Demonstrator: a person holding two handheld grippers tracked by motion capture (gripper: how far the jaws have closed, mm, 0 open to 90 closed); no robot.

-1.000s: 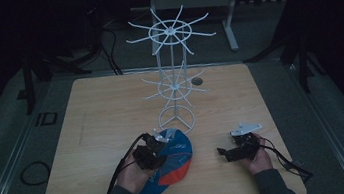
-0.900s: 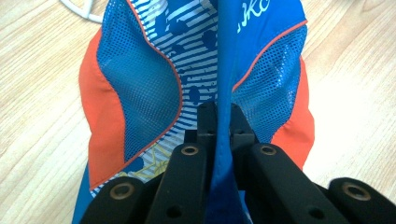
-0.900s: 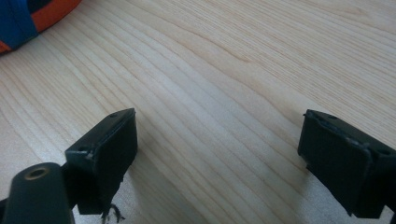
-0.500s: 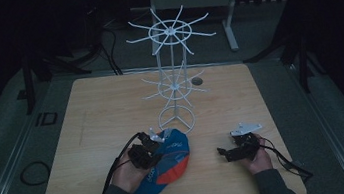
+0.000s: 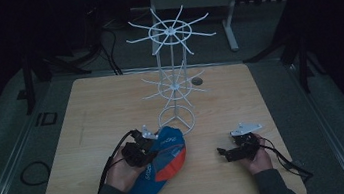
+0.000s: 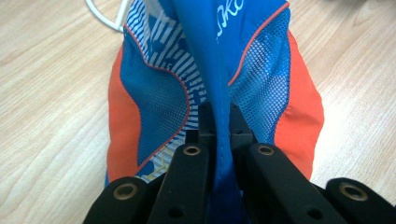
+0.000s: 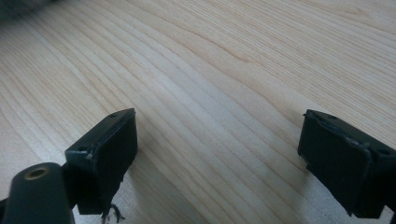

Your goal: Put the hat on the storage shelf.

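On the wooden table point(image 5: 101, 111) a blue and orange cap point(image 5: 165, 164) lies near me, a little left of the middle, just in front of the round foot of the white wire stand point(image 5: 174, 84). My left gripper point(image 5: 139, 149) sits on the left side of the cap, and its jaws are closed on a raised fold of the blue cloth. In the left gripper view this fold point(image 6: 218, 107) goes up between the two black jaws, with blue mesh and orange panels on both sides of it. My right gripper point(image 5: 228, 152) is at the near right part of the table, well apart from the cap, and it points to the left. Its jaws stand wide open with nothing between them, and in the right gripper view they are over the bare wood point(image 7: 219, 84).
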